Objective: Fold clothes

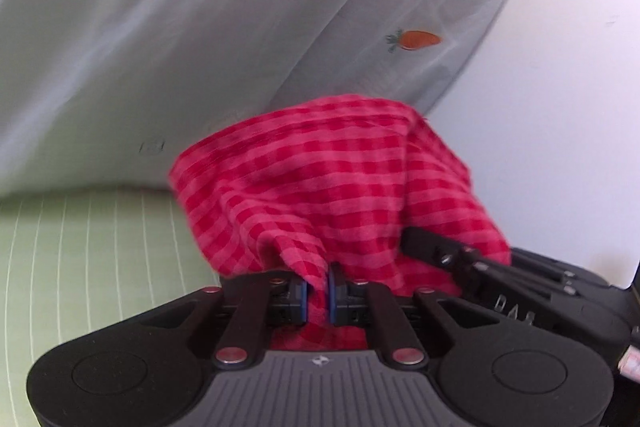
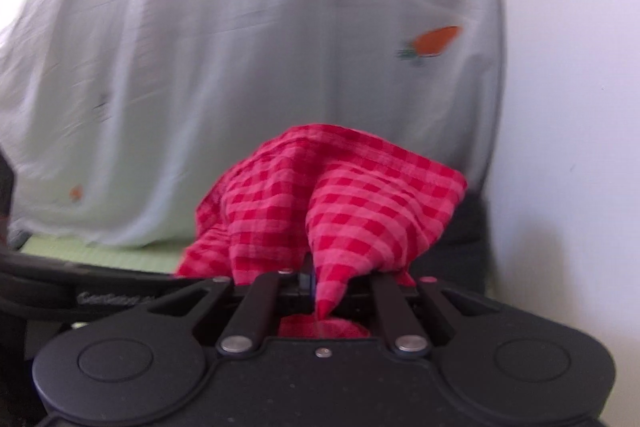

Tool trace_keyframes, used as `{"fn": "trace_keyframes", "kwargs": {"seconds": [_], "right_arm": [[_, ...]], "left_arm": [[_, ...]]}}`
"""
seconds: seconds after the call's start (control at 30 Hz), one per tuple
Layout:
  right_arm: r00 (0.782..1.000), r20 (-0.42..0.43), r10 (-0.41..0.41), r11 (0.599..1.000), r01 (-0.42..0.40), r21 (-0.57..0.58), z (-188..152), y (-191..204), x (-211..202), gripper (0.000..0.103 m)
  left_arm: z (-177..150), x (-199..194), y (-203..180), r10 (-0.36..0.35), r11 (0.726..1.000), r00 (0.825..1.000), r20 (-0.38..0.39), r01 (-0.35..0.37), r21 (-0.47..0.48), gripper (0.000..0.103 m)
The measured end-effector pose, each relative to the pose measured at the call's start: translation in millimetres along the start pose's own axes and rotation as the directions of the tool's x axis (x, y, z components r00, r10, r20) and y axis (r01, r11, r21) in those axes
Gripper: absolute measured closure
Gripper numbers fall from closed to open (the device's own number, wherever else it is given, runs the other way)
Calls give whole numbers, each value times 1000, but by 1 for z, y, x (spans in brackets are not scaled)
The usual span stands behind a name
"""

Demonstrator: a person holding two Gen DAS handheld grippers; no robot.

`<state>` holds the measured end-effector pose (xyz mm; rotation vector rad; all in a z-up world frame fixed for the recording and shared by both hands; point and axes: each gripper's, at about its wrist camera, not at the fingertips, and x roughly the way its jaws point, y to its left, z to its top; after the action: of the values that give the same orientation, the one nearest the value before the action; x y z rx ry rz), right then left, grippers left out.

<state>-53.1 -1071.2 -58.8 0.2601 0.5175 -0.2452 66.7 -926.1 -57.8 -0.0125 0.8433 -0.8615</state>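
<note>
A red and pink checked cloth (image 1: 320,179) is bunched up right in front of the left wrist camera. My left gripper (image 1: 318,293) is shut on a fold of it between its blue pads (image 1: 303,297). The same cloth (image 2: 340,203) fills the middle of the right wrist view. My right gripper (image 2: 316,287) is shut on another fold of it; the cloth hides most of its pads. The right gripper's body (image 1: 520,291) shows at the left view's right edge, close beside the left one. Both hold the cloth off the surface.
A pale grey-white sheet with orange carrot prints (image 1: 416,39) hangs behind, also in the right wrist view (image 2: 436,41). A light green mat with white lines (image 1: 80,259) lies below left. A white wall (image 1: 560,107) stands at right.
</note>
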Motion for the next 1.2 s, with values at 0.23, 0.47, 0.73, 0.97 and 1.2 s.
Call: {"fn": "trace_keyframes", "kwargs": {"seconds": [0.23,0.47,0.73,0.97,1.2], "right_arm": [[965,-107,-239,971,241,-1,-17,-46,90,25],[968,-113,-223,974,225,5,-47,-30,70,2],[967,-58,-250,967,253,44,-64,11,-7,1],[974,-33,-223,970,225,97,-86,43,-79,1],[959,-74,-272,957,278,82,-123,68,-121,0]], "left_arm": [[-1,63,26,209,978,974,-83,-206,46,24],[-21,47,34,243,970,965,-99,-238,58,16],[-49,-36,16,235,967,972,4,-234,96,3],[-94,-113,14,208,970,976,64,-214,117,0],[-136,-154,18,188,967,981,43,-193,165,0]]}}
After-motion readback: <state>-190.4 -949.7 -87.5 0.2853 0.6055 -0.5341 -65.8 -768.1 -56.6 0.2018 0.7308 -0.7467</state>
